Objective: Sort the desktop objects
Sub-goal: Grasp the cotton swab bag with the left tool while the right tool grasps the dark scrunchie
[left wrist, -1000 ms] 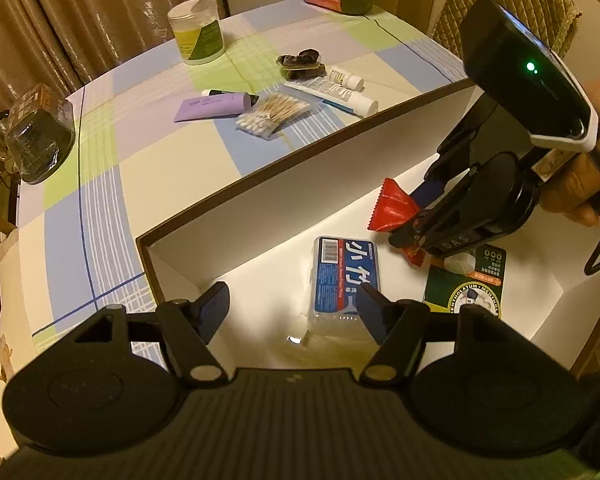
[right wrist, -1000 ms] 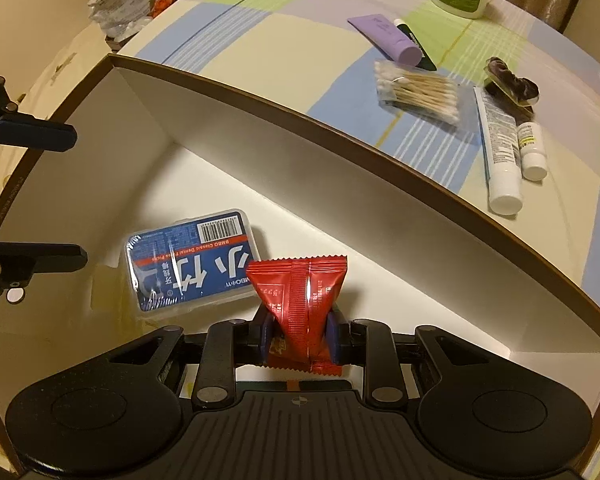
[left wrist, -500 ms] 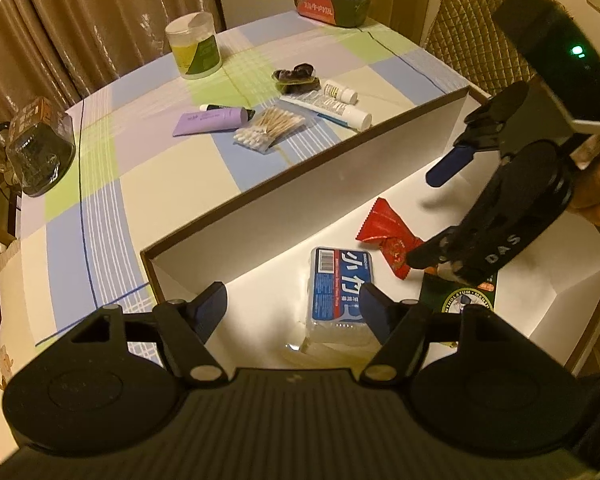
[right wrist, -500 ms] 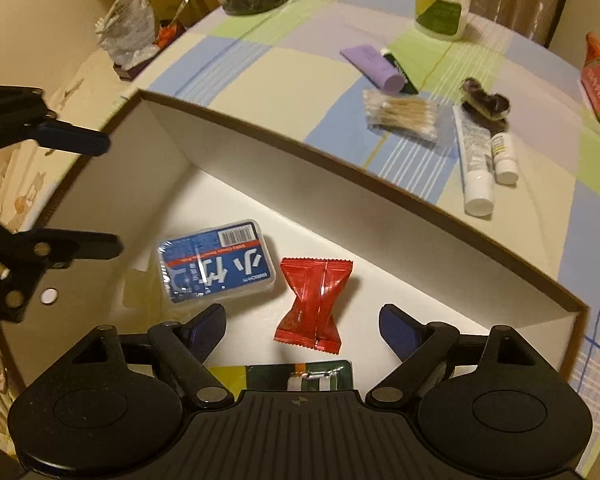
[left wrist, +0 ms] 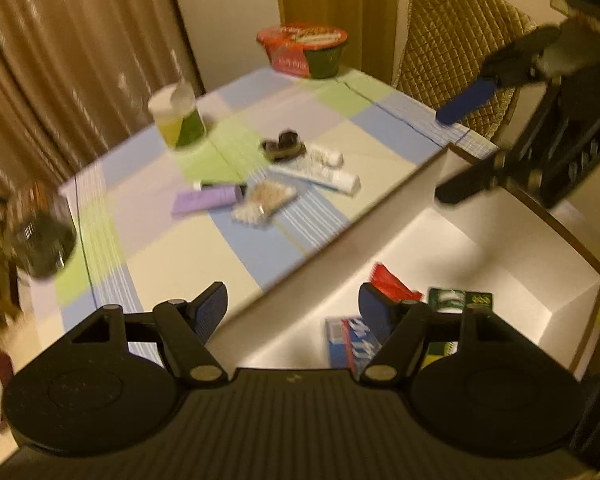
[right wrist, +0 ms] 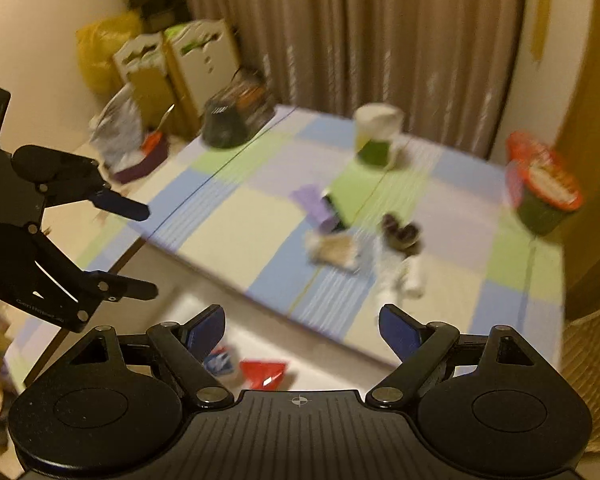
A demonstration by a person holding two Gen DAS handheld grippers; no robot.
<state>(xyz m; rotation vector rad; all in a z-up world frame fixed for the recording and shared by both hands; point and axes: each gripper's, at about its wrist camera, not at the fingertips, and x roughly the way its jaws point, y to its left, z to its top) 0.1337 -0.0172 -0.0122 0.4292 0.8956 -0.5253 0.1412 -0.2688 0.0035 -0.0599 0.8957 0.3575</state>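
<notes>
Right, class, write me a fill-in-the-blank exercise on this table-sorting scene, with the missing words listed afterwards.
1. The red crinkled snack packet lies inside the white cardboard ____.
2. Both the left gripper and the right gripper have their jaws ____, holding nothing.
3. The clear bag of cotton swabs lies on the checked tablecloth beside the flat ____ tube.
4. The round noodle bowl with the red lid stands at the table's far edge, in front of the quilted ____.

Missing words: box; open; purple; chair
</notes>
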